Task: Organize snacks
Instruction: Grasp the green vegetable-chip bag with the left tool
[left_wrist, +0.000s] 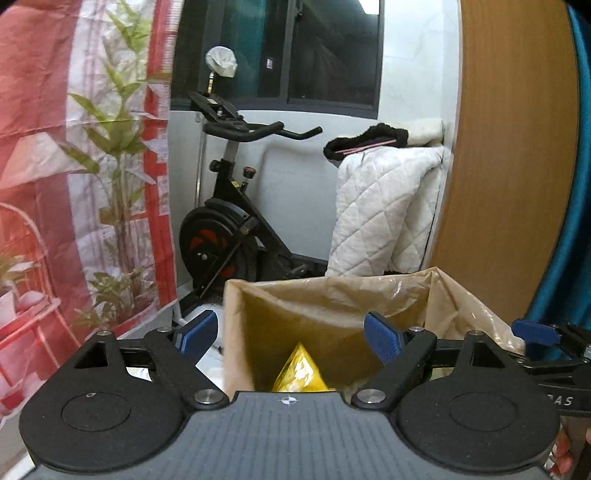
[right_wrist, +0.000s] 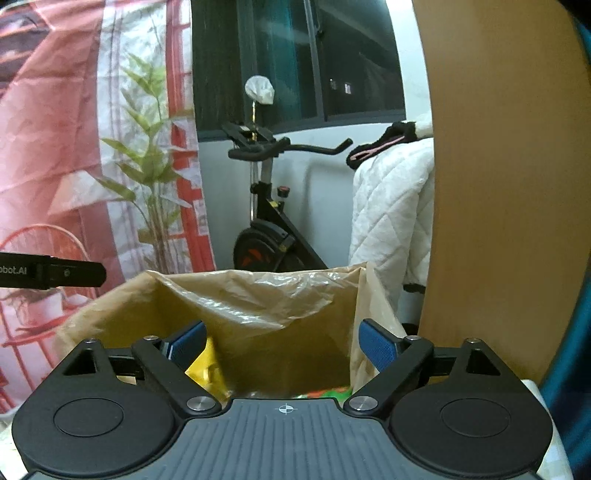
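Note:
A box lined with a tan plastic bag (left_wrist: 332, 295) stands open right in front of both grippers; it also shows in the right wrist view (right_wrist: 258, 295). A yellow snack packet (left_wrist: 301, 371) lies inside it, seen in the right wrist view (right_wrist: 207, 369) at the left. Something green and orange (right_wrist: 328, 393) lies low in the bag. My left gripper (left_wrist: 290, 338) is open and empty over the bag's mouth. My right gripper (right_wrist: 282, 341) is open and empty over the same bag. The right gripper's finger (left_wrist: 535, 332) shows at the left view's right edge.
An exercise bike (left_wrist: 229, 221) stands behind the bag under a dark window. A white quilt (left_wrist: 384, 206) hangs to its right beside a wooden panel (left_wrist: 509, 147). A red printed backdrop (left_wrist: 74, 184) fills the left. The left gripper's arm (right_wrist: 51, 275) reaches in at left.

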